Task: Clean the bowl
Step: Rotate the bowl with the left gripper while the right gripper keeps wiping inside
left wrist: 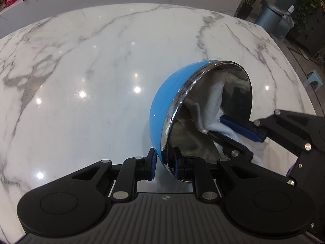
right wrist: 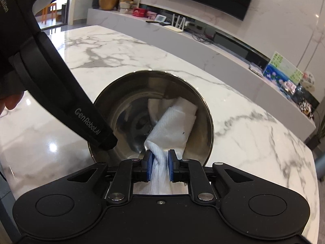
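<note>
The bowl (left wrist: 162,109), blue outside and mirror-bright steel inside, stands tipped up on its side over the marble bench (left wrist: 81,81), its open mouth turned toward the right gripper. The left gripper (left wrist: 165,163) is closed to a narrow gap on the bowl's lower rim, one blue pad against the blue outer wall and the other against the steel inside, so the rim sits pinched between them. In the right wrist view the same gripper shows as a black body reaching in from the upper left to the bowl's (right wrist: 121,105) near-left edge (right wrist: 105,140).

The right gripper (right wrist: 159,167) is clamped tight on a white cloth (right wrist: 172,126), the fabric bunched and twisted between its blue pads. The free end of the cloth spreads out flat inside the bowl, lying against the steel wall on the right of the hollow. From the left wrist view, the right gripper (left wrist: 229,134) reaches in from the right with its fingertips past the rim, and the cloth (left wrist: 213,95) rises up the inner wall.

A fingertip (right wrist: 12,101) of the person shows at the left edge of the right wrist view, beside the left gripper's body.
</note>
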The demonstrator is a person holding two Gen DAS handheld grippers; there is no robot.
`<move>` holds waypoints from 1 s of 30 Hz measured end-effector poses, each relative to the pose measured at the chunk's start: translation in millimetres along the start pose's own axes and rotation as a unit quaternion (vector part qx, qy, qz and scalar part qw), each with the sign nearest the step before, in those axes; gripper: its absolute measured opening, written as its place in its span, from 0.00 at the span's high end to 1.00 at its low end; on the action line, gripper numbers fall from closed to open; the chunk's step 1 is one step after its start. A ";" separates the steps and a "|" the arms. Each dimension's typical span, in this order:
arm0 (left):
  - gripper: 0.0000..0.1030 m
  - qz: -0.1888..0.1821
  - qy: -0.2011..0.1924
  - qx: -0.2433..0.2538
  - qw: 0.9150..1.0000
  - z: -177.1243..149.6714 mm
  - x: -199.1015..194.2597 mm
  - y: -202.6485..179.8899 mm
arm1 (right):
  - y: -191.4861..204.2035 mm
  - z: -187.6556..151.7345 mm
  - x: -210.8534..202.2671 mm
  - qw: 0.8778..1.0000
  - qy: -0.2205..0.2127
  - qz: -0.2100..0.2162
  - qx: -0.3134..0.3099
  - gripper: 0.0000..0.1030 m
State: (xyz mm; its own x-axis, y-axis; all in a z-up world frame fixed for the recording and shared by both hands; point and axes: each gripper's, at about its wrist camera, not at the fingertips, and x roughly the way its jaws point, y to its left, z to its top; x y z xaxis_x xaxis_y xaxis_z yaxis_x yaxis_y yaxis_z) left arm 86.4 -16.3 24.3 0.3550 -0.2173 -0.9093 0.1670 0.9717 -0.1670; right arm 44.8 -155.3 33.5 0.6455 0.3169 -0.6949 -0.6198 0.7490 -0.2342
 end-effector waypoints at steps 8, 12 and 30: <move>0.85 -0.010 0.013 0.003 1.000 6.5 1.8 5.1 | 0.4 17.0 13.9 0.999 -0.022 0.025 -0.033 0.67; 0.85 -0.020 0.014 -0.002 1.000 7.6 2.7 10.4 | 3.1 19.9 24.7 0.999 -0.016 0.028 -0.041 0.67; 0.86 -0.002 -0.071 -0.021 0.997 21.9 -1.1 9.9 | -35.0 30.2 43.7 0.990 0.041 0.064 0.116 0.78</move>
State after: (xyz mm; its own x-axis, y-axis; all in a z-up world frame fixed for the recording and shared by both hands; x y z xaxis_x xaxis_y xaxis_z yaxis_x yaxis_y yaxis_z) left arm 107.8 -8.5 32.0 0.4819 -0.2294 -0.8457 0.1319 0.9731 -0.1888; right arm 108.1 -150.1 31.9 0.5240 0.3756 -0.7645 -0.5684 0.8226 0.0146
